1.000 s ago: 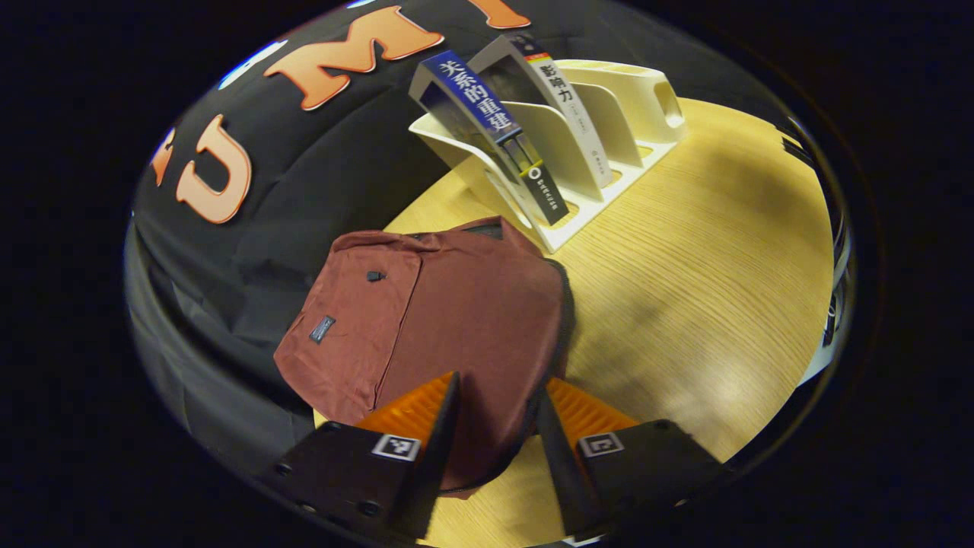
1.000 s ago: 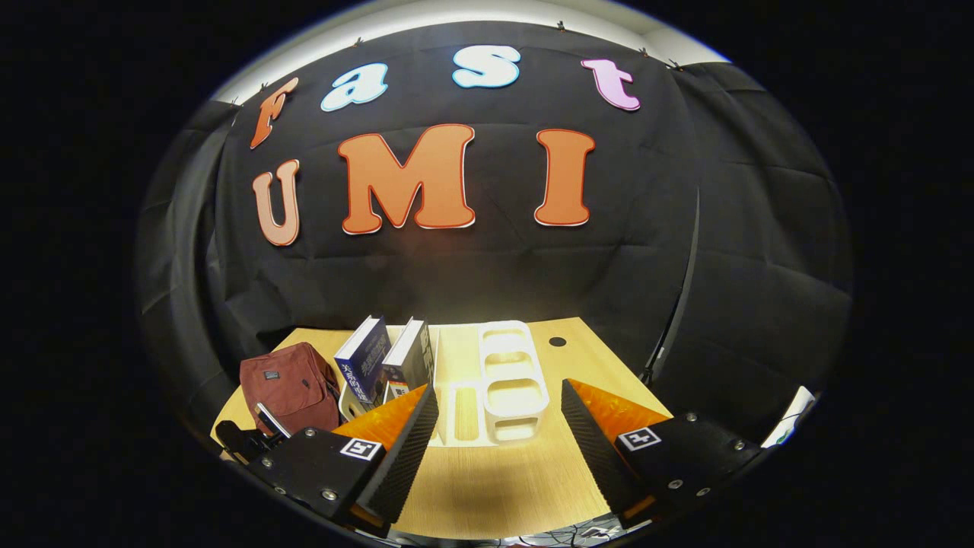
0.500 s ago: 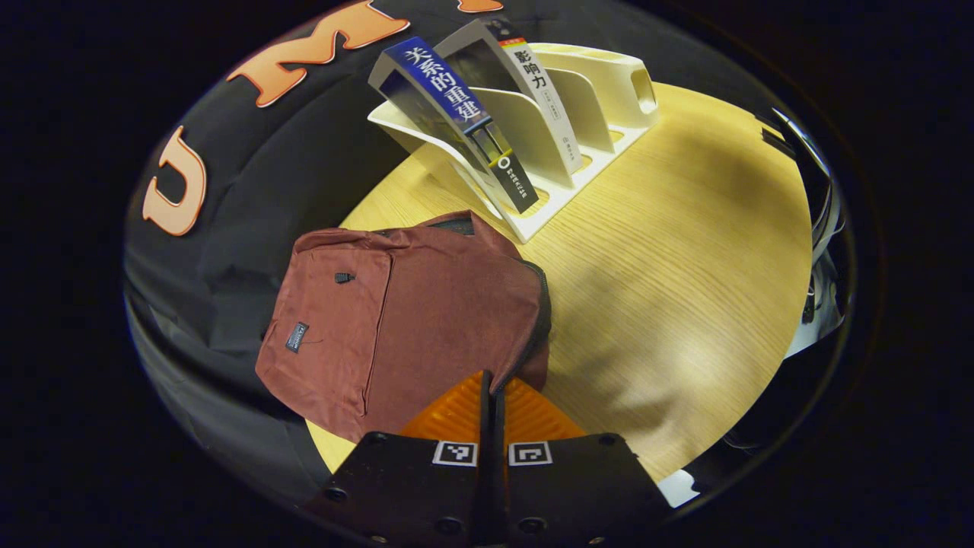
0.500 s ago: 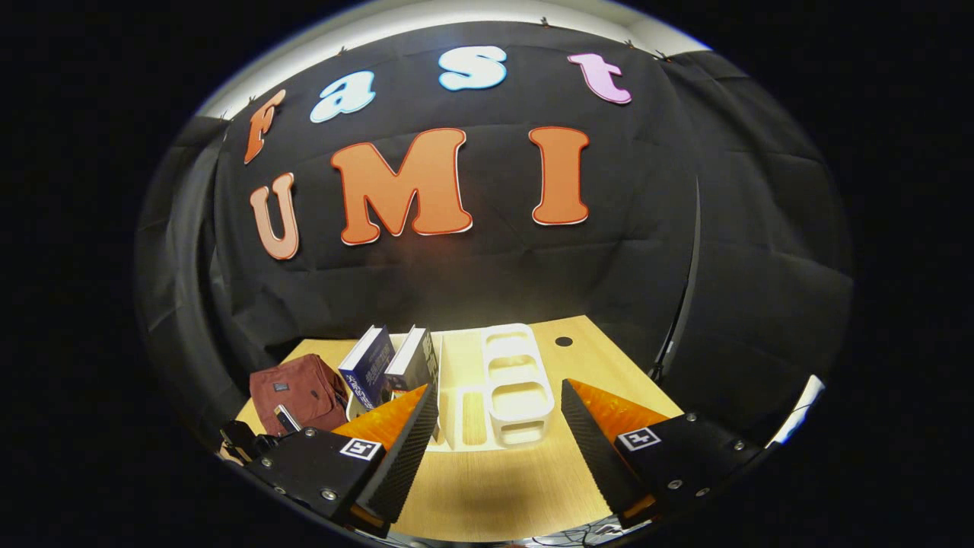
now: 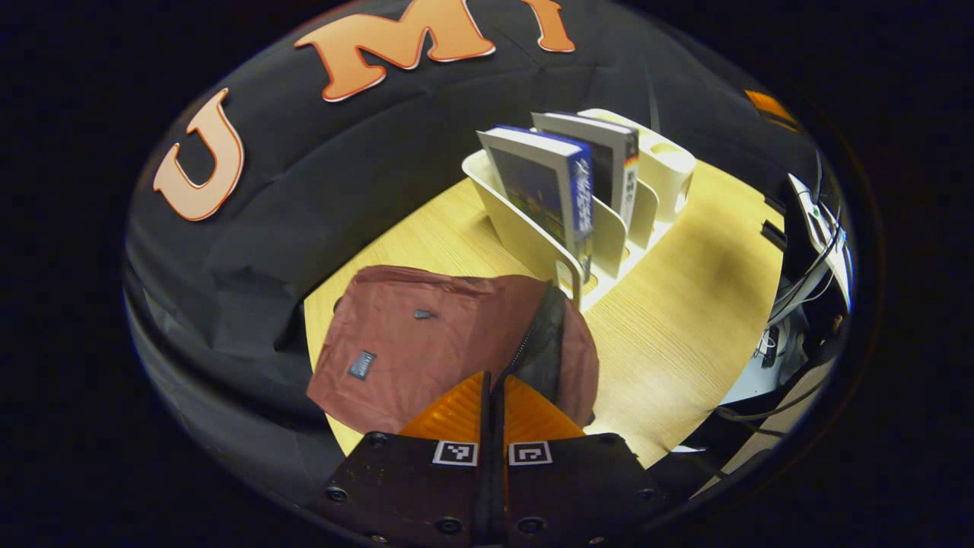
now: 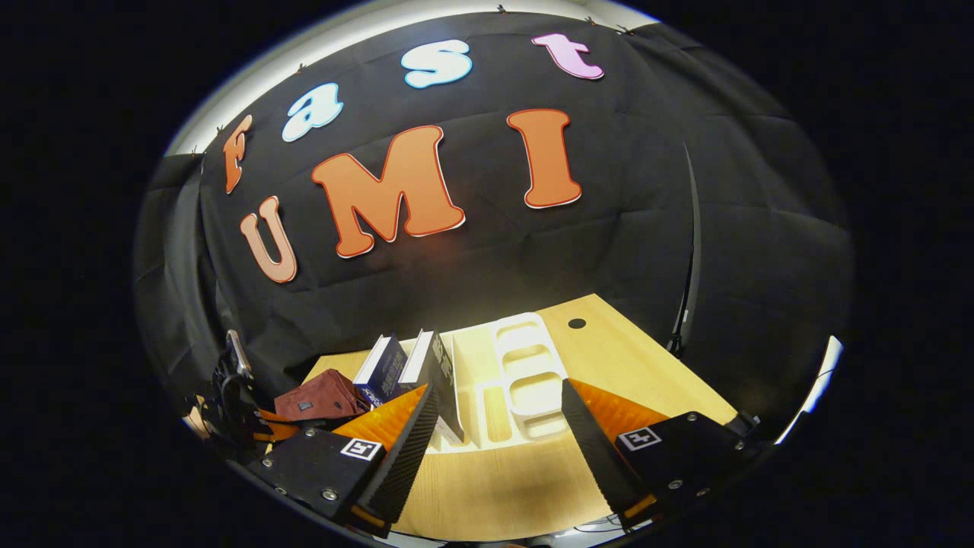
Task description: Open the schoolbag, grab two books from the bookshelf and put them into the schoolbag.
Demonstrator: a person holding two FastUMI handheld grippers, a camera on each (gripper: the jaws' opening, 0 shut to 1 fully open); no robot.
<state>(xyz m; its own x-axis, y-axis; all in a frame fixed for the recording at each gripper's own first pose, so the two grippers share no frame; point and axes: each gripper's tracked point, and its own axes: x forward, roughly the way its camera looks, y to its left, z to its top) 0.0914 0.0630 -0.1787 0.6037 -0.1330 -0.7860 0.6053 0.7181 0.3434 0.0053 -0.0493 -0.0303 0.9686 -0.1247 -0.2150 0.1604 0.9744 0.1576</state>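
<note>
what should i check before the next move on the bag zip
1. Left gripper shut at the schoolbag's zip line: ok, its fingers meet at the dark opening's edge; whether they pinch the zipper pull itself: cannot tell.
2. Schoolbag opened enough for a book: not ok, only a narrow dark gap shows along the zipper.
3. Two books ready: ok, the blue book and the grey book stand in the bookshelf.
4. Right gripper free to grab: ok, open, holding nothing, aimed toward the bookshelf.
5. Bag resting on the table: ok.
</note>
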